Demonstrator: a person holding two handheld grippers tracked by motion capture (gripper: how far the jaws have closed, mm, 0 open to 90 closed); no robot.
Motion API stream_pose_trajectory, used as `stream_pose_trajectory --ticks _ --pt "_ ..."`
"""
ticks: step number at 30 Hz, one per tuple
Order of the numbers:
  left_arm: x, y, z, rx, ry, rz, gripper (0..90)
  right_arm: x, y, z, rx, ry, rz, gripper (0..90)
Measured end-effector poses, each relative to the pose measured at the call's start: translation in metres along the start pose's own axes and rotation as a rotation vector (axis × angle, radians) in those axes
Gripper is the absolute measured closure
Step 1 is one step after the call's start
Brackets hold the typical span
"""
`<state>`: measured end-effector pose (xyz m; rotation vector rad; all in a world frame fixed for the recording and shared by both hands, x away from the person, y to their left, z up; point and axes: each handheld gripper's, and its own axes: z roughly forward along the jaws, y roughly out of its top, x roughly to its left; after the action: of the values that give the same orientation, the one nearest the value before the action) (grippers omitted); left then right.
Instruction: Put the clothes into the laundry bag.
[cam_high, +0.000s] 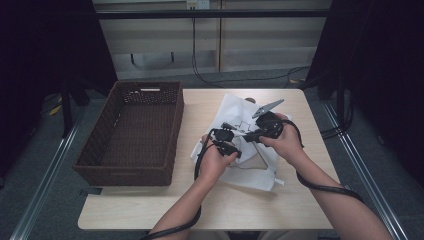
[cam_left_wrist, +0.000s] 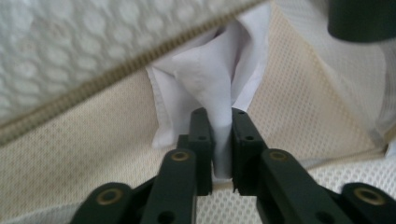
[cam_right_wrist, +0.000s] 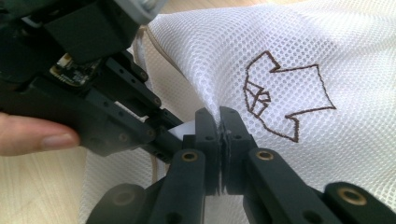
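1. Left gripper (cam_high: 231, 141) and right gripper (cam_high: 257, 131) are meeting in the high view over a white mesh laundry bag (cam_high: 250, 167), which is lying on the right half of the light wooden table (cam_high: 210, 205). A brown wicker basket (cam_high: 100, 165) is standing on the left half of the table, just beside the bag. The person's left hand (cam_high: 215, 162) and right hand (cam_high: 287, 142) are holding the grippers, and black cables are trailing along both forearms.

2. In the left gripper view, the left gripper (cam_left_wrist: 222, 140) is pinching a fold of plain white cloth (cam_left_wrist: 205, 74) between its jaws. This cloth is sitting inside the open mouth of the bag, under the beige zipper (cam_left_wrist: 126, 70), and beige mesh is lying around it.

3. In the right gripper view, the right gripper (cam_right_wrist: 218, 130) is clamping a raised fold of the bag's white mesh (cam_right_wrist: 224, 56), jaws closed tightly on it. A brown embroidered shirt outline (cam_right_wrist: 285, 100) is sitting just beside this fold. The left gripper (cam_right_wrist: 180, 133) is reaching into the bag next to it, and a fingertip (cam_right_wrist: 42, 140) is resting on its body.
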<state>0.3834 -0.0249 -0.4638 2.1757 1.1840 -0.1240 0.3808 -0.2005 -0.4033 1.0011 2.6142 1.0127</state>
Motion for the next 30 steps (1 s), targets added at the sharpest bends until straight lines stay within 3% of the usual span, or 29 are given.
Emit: stream_pose_trajectory --ticks 11,13,18,19,20,21,25,26,30 --pt "0.001 0.008 0.005 -0.041 0.02 -0.015 87.0 0.002 0.001 0.001 -0.002 0.01 0.001 88.2" --pt "0.002 0.01 0.004 -0.038 0.021 0.0 87.0 0.002 0.002 0.001 -0.005 0.013 -0.004 88.2" --pt "0.0 0.013 0.008 -0.088 0.037 -0.02 86.3 0.002 0.004 -0.001 -0.01 0.005 -0.006 88.2" --pt "0.001 0.014 0.009 -0.078 0.044 -0.004 85.8 0.001 0.003 -0.001 -0.014 0.011 -0.008 88.2" --pt "0.0 0.015 0.012 -0.104 0.037 -0.047 85.9 0.002 0.003 -0.002 -0.008 0.01 -0.005 88.2" --pt "0.002 0.015 0.012 -0.089 0.043 -0.02 85.8 0.002 0.003 -0.002 -0.008 0.011 -0.003 88.2" --pt "0.002 0.015 0.012 -0.092 0.039 -0.014 82.3 0.001 0.002 -0.002 -0.013 0.014 -0.009 88.2" --pt "0.001 0.015 0.012 -0.107 0.035 -0.039 80.0 0.001 0.002 -0.002 -0.01 0.015 0.0 88.2" --pt "0.005 0.013 0.007 -0.062 0.031 0.006 75.0 -0.001 0.0 -0.002 -0.015 0.014 -0.009 88.2"
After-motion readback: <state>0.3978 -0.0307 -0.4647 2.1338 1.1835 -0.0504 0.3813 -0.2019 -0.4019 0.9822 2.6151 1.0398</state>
